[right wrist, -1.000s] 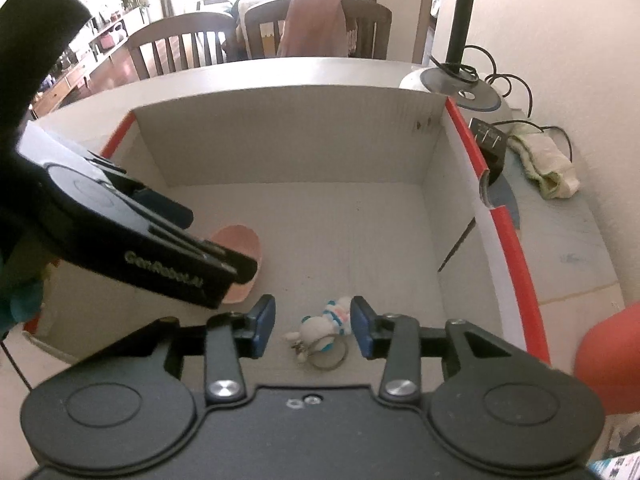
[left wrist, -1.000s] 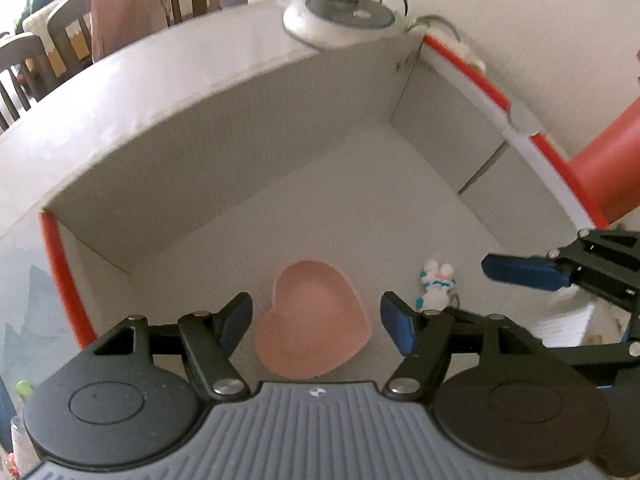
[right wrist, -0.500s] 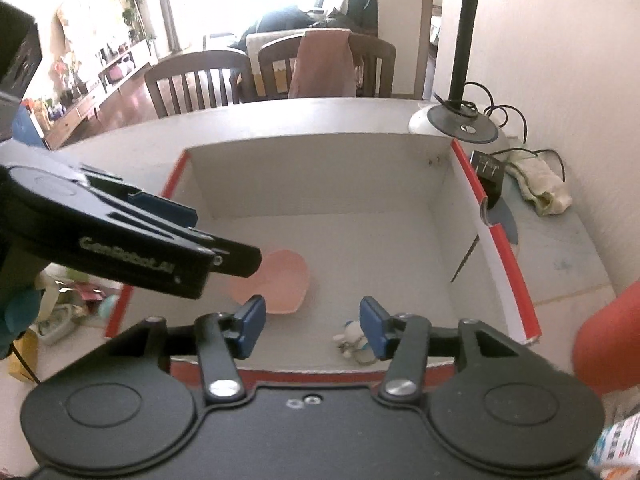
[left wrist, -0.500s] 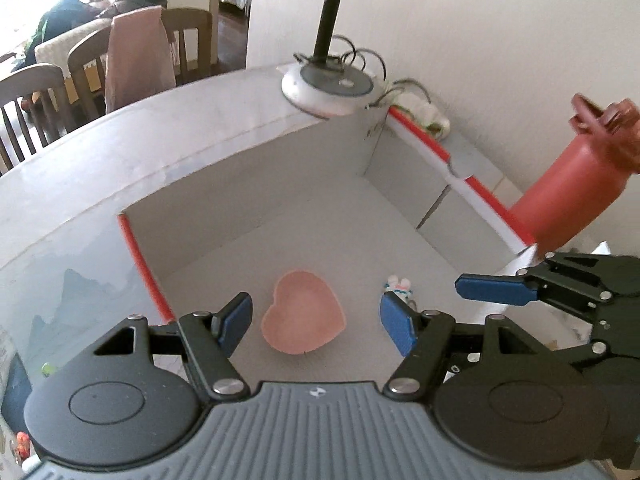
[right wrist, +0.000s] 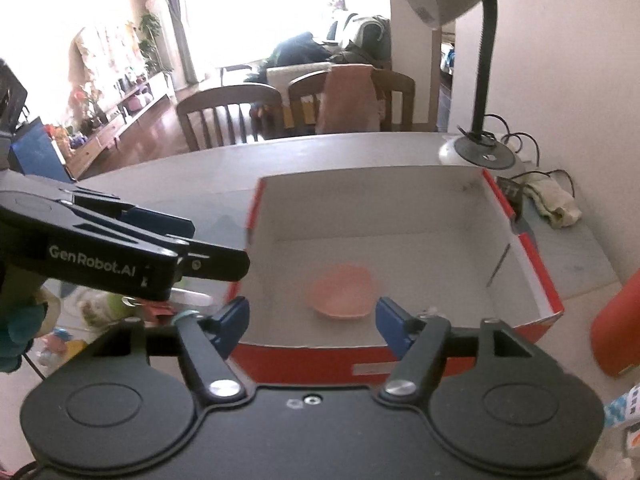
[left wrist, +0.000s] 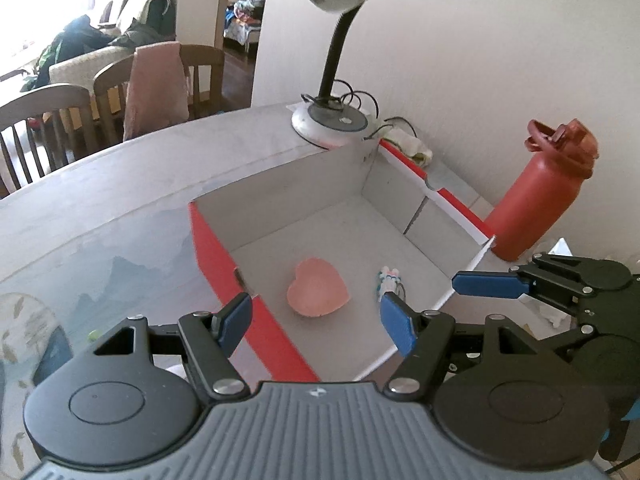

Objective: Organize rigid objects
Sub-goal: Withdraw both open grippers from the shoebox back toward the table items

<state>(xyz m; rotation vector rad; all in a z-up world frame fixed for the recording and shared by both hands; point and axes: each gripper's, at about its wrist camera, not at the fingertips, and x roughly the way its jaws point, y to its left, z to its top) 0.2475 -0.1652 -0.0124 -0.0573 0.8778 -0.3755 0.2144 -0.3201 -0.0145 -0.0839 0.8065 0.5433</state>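
Note:
A pink heart-shaped dish (left wrist: 318,294) lies on the white floor of a red-sided box (left wrist: 212,248). A small white bunny keychain (left wrist: 389,280) lies to its right. My left gripper (left wrist: 314,308) hangs open and empty above the box's near left corner. In the right wrist view the right gripper (right wrist: 313,314) hovers over the box's near red wall (right wrist: 304,356). Its jaws are opening, with nothing between them. The dish (right wrist: 344,292) shows beyond them, and the bunny is mostly hidden behind the right finger.
A red bottle (left wrist: 536,196) stands just right of the box. A desk lamp's base (left wrist: 330,120) with cables sits behind it, and a crumpled cloth (right wrist: 556,204) lies by the wall. Wooden chairs (right wrist: 228,116) line the table's far edge. Small toys (right wrist: 100,304) lie at the left.
Both grippers have drawn back and up out of the box. The right jaws have widened away from the bunny keychain, which stays on the box floor. The dish has not moved.

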